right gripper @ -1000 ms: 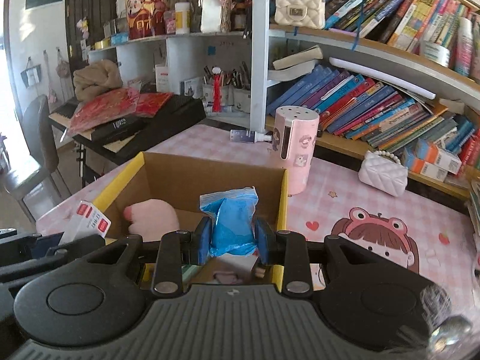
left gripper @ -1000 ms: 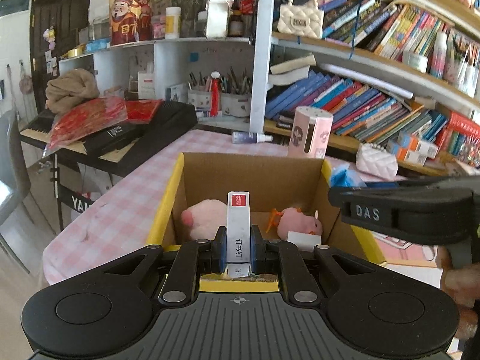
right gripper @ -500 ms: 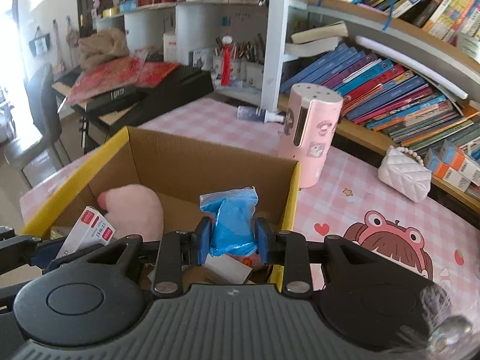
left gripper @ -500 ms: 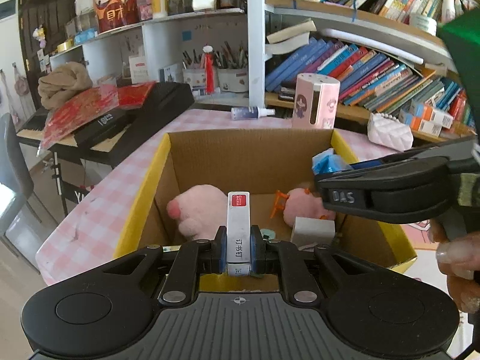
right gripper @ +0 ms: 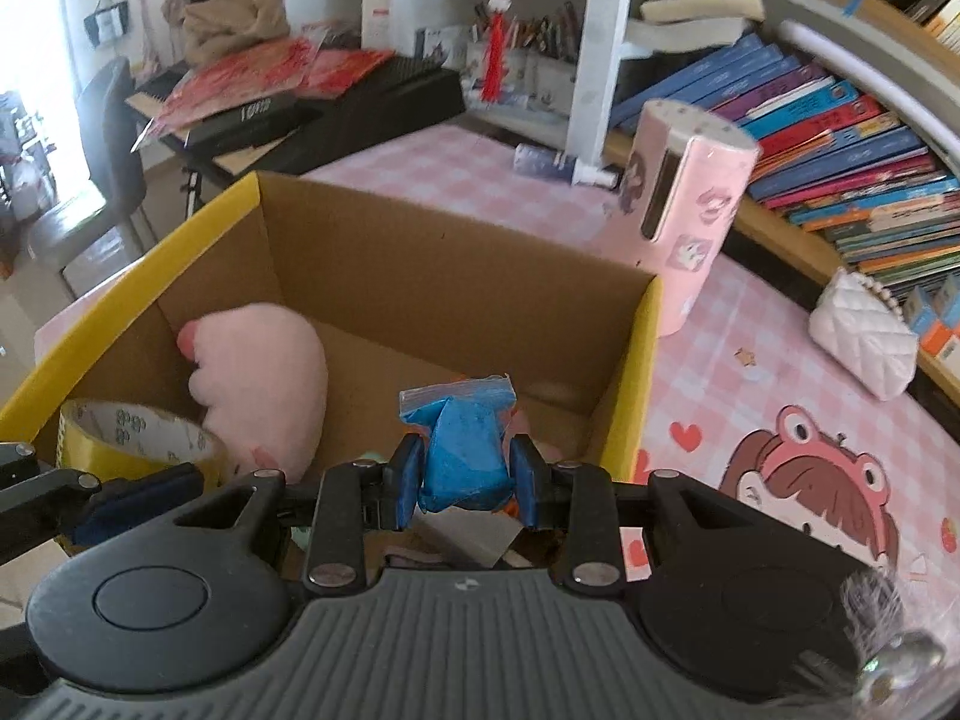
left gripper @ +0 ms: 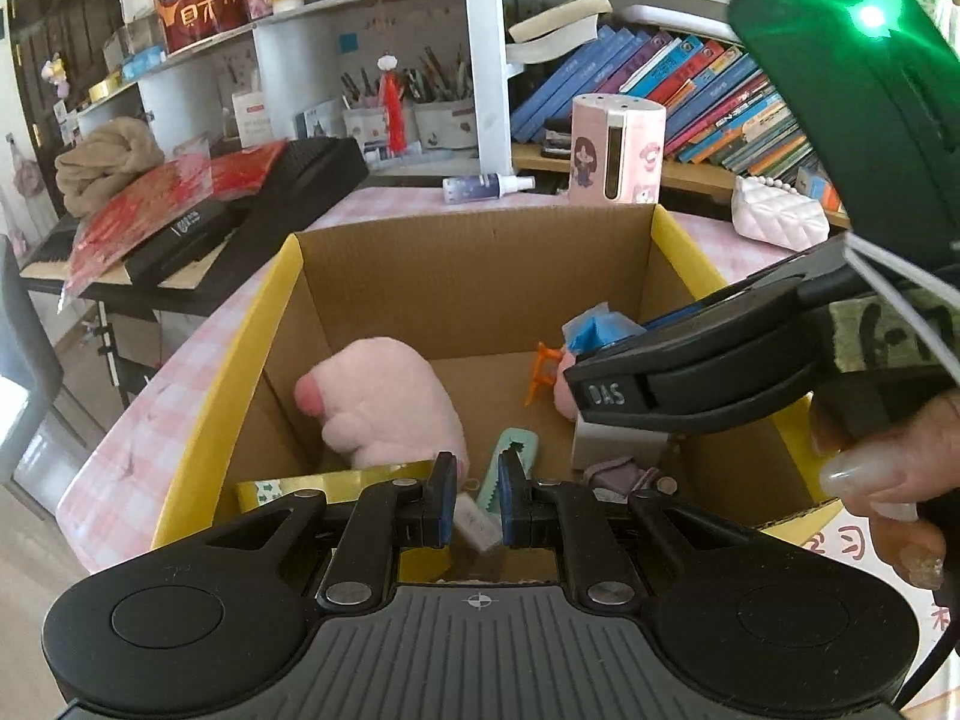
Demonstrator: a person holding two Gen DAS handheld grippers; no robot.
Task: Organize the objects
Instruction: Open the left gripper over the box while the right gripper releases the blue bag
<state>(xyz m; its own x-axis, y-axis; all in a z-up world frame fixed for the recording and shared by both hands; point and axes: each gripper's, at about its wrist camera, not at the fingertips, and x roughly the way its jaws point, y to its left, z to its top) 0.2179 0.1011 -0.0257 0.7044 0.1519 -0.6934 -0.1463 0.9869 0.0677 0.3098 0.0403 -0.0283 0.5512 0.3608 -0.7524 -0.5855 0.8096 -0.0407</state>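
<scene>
A yellow-edged cardboard box (left gripper: 258,360) (right gripper: 636,372) holds a pink plush (left gripper: 384,402) (right gripper: 264,384), a yellow tape roll (left gripper: 336,480) (right gripper: 132,438), a teal item (left gripper: 510,456) and a small grey box (left gripper: 612,450). My left gripper (left gripper: 477,498) hangs over the box's near edge. A white staple box (left gripper: 474,525) sits tilted low between its narrow jaws. My right gripper (right gripper: 462,474) is shut on a blue plastic bag (right gripper: 462,450) (left gripper: 591,327) over the box's right half.
A pink cylinder (left gripper: 618,150) (right gripper: 678,222), a spray bottle (left gripper: 486,186) and a white quilted purse (right gripper: 864,342) lie on the pink checked table behind the box. A black keyboard (left gripper: 240,222) stands left. Bookshelves fill the back. A hand (left gripper: 888,480) holds the right gripper.
Both grippers sank toward the box and tilted down. The staple box, upright between the left pads before, now lies tipped and low. The blue bag stays gripped.
</scene>
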